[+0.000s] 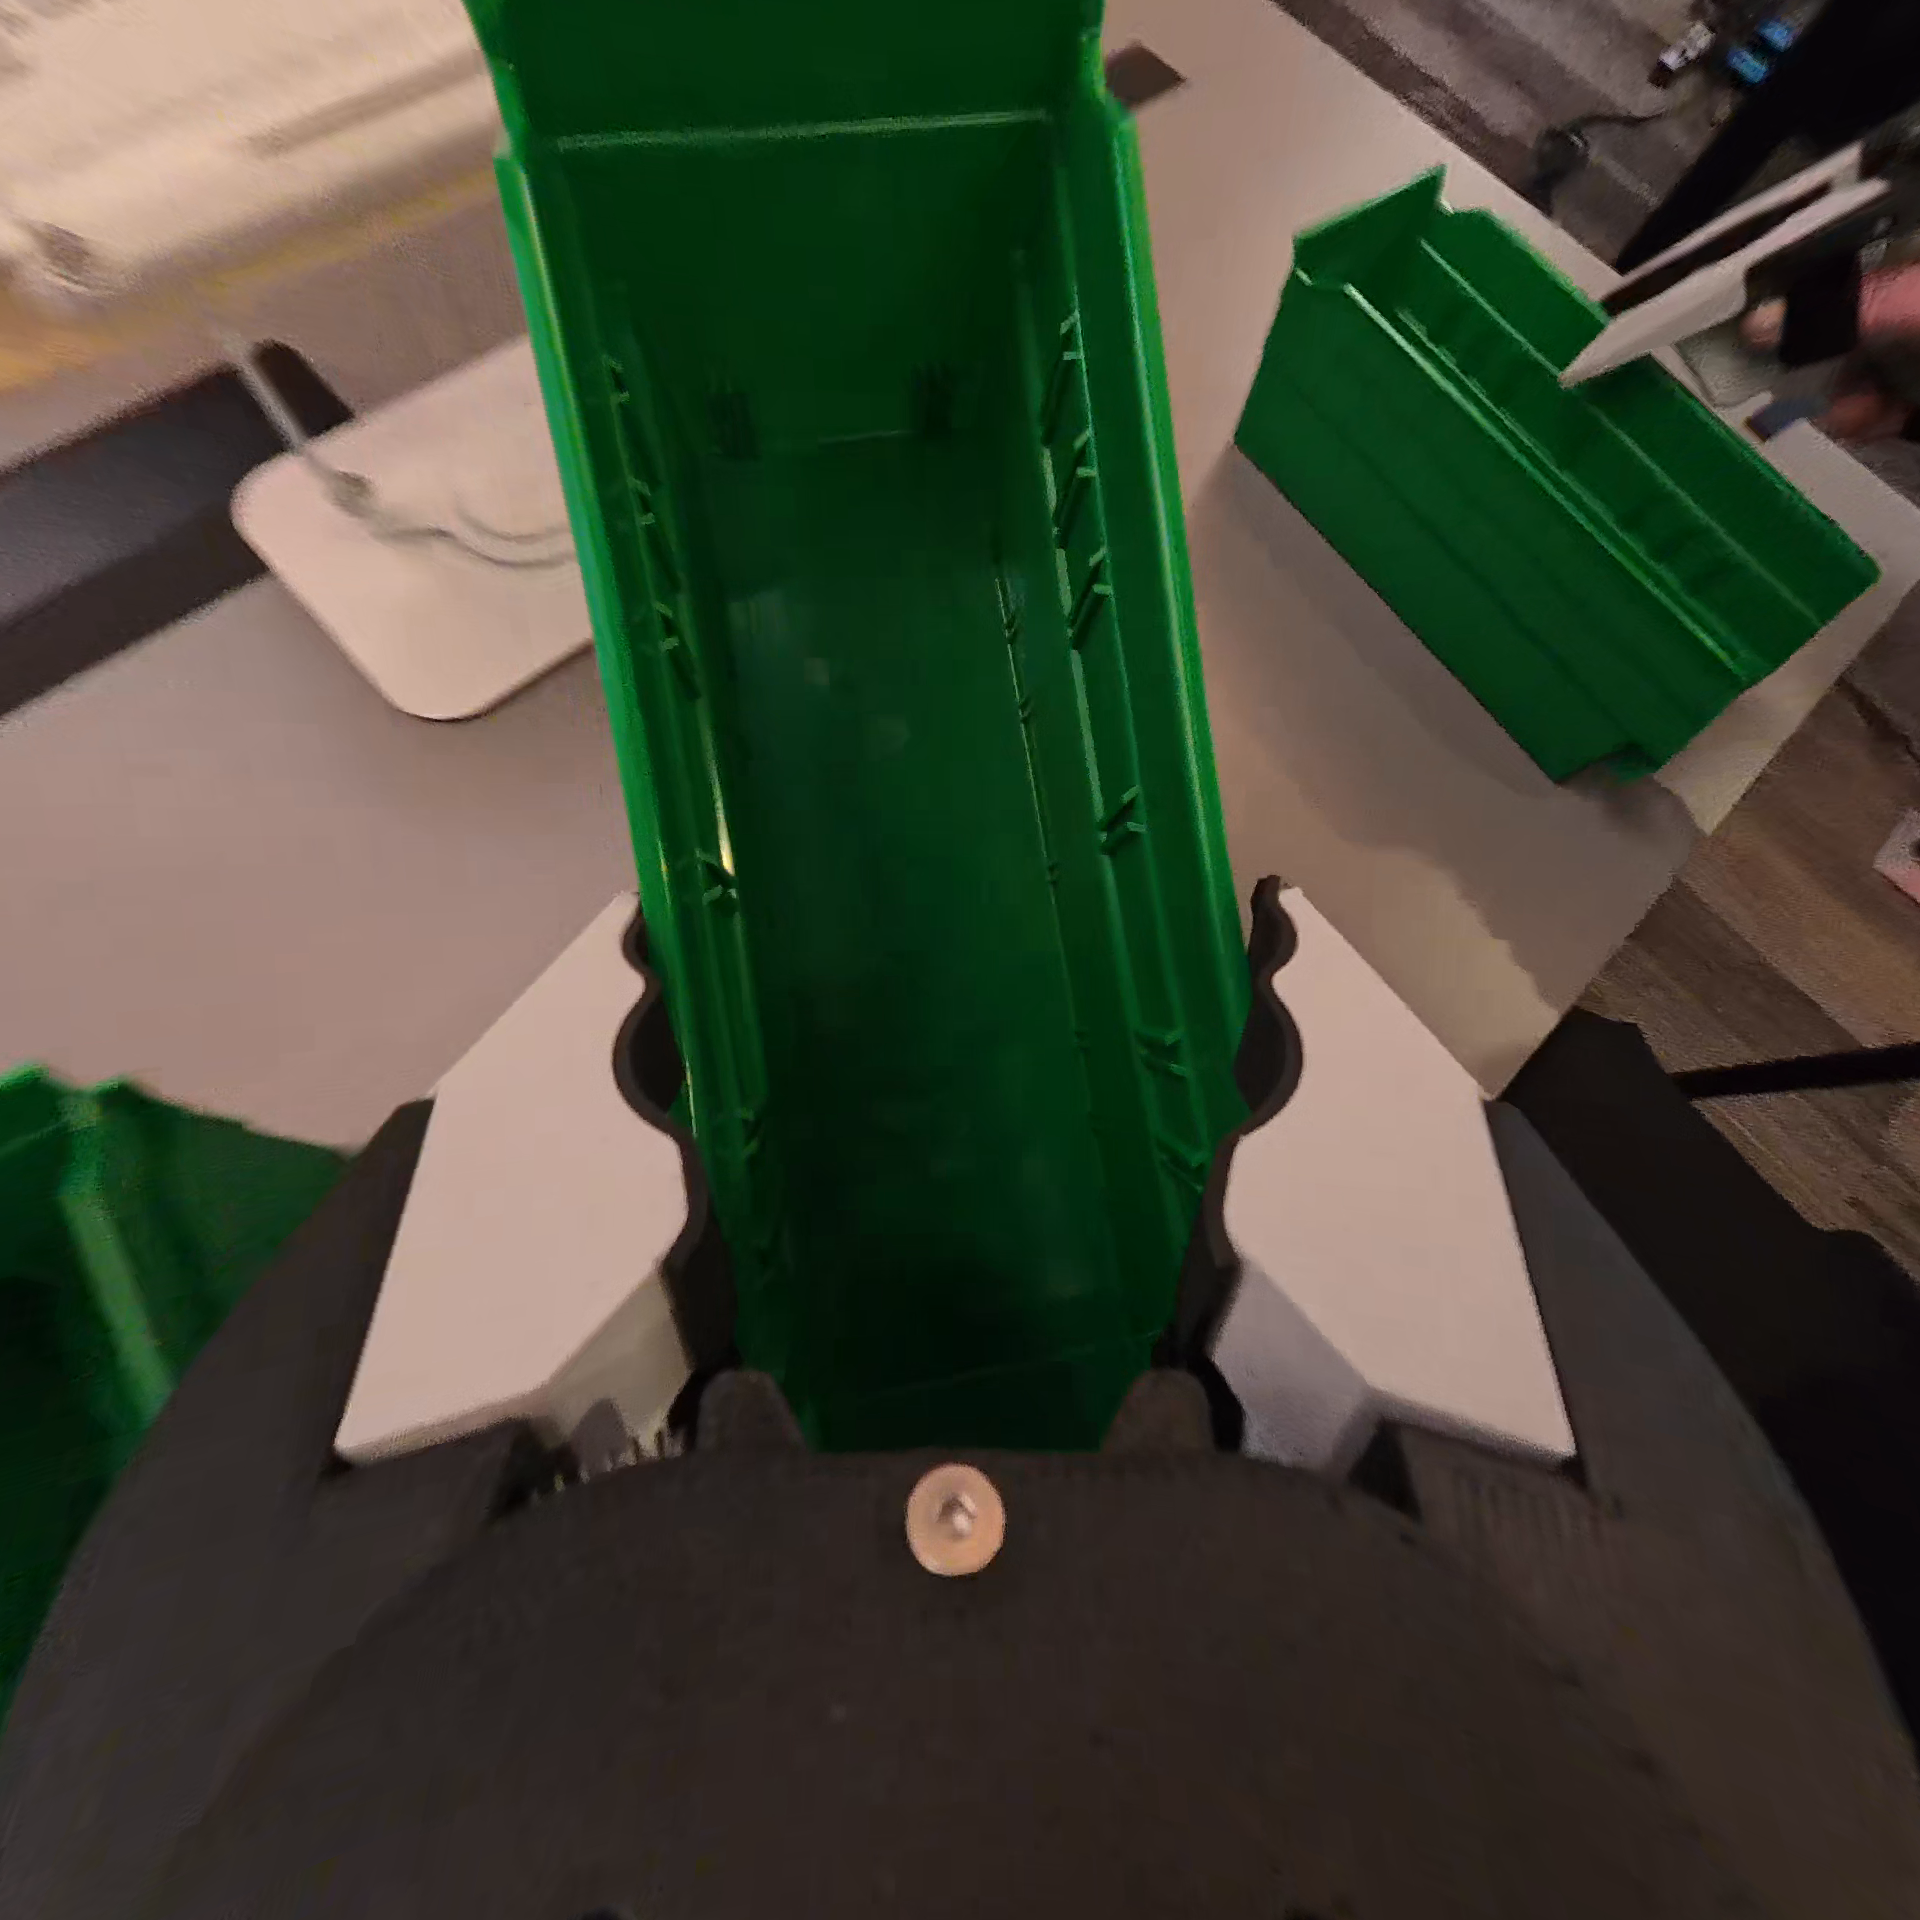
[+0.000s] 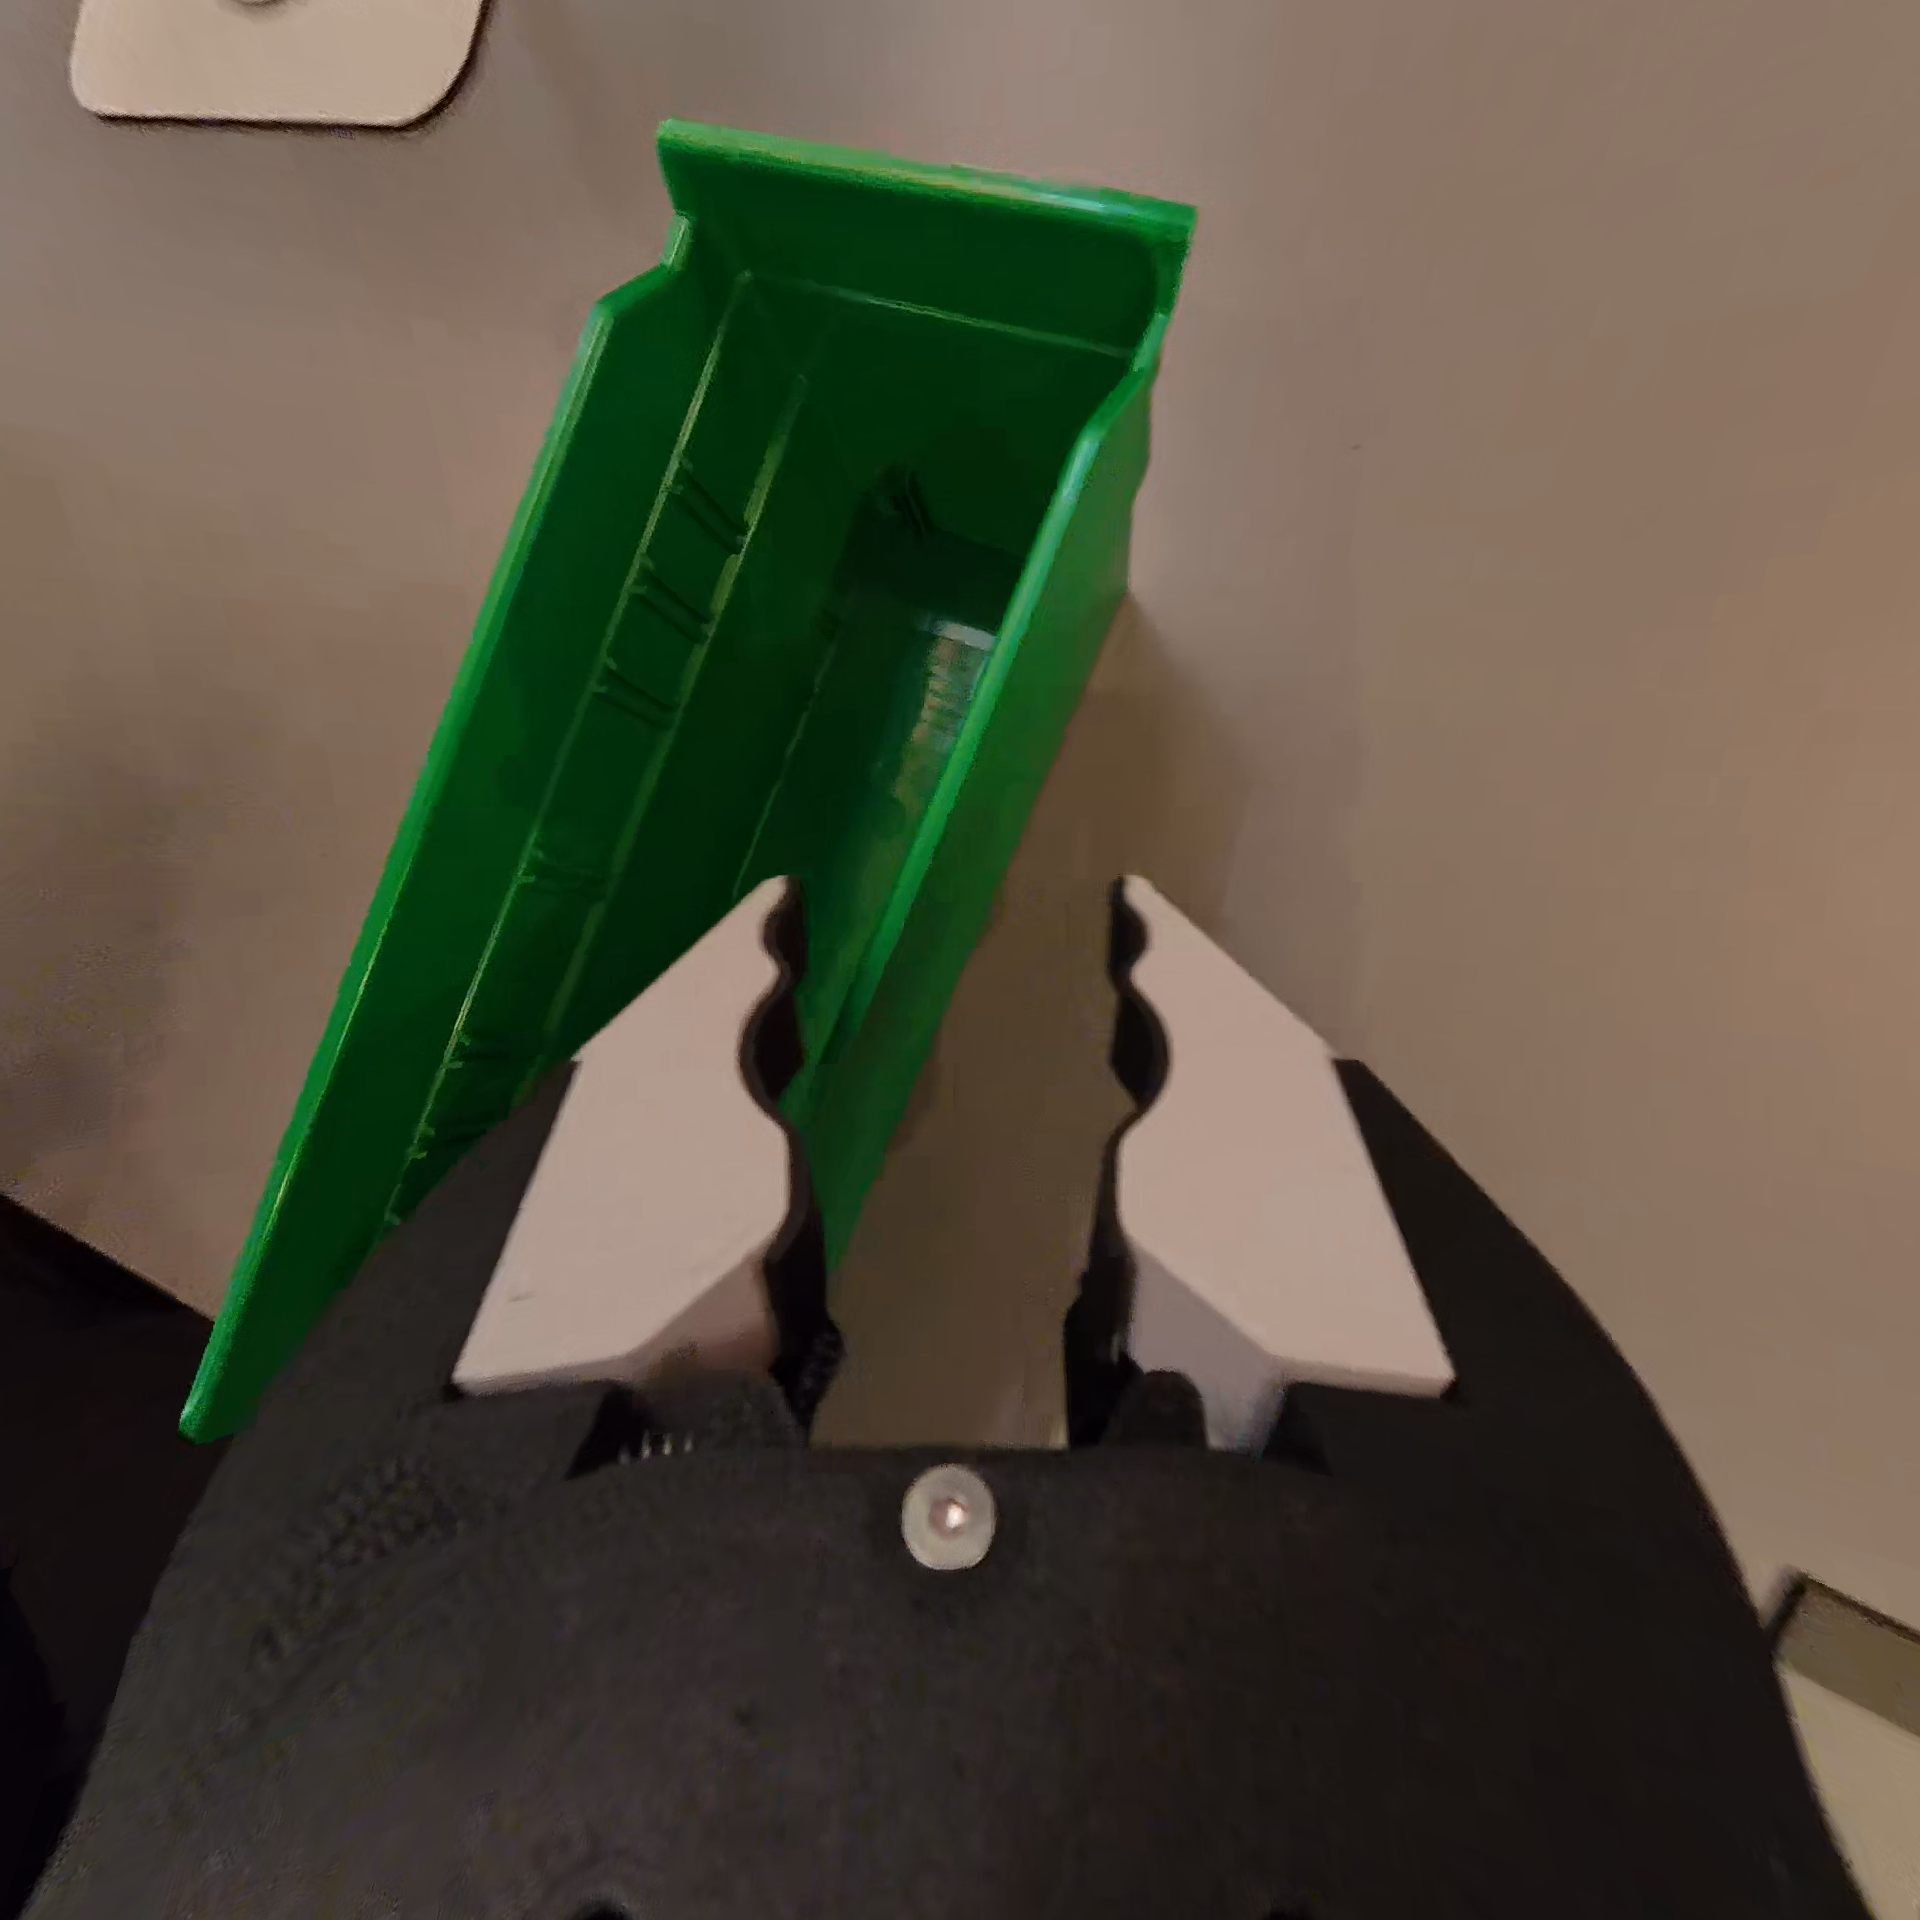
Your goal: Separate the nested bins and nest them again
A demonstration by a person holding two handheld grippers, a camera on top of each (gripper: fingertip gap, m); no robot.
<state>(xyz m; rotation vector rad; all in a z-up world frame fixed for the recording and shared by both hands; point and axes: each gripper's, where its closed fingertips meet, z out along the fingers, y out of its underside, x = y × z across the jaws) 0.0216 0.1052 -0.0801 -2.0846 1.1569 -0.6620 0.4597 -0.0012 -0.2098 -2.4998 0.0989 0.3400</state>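
My left gripper [image 1: 951, 904] is shut on a long green bin [image 1: 883, 623], one finger against each outer side wall, with the open top facing the camera; it appears lifted off the grey table [image 1: 260, 831]. A second green bin [image 1: 1538, 499] rests on the table at the right, with the right gripper's white finger [image 1: 1621, 343] reaching into it. In the right wrist view, my right gripper [image 2: 956, 894] is open and straddles the right side wall of this bin [image 2: 727, 623], left finger inside, right finger outside. Part of a third green bin [image 1: 94, 1247] shows at lower left.
A white rounded base plate [image 1: 416, 561] with a thin post stands on the table left of the held bin; it also shows in the right wrist view [image 2: 270, 62]. The table's edge [image 1: 1621, 935] runs along the right, with wooden floor beyond.
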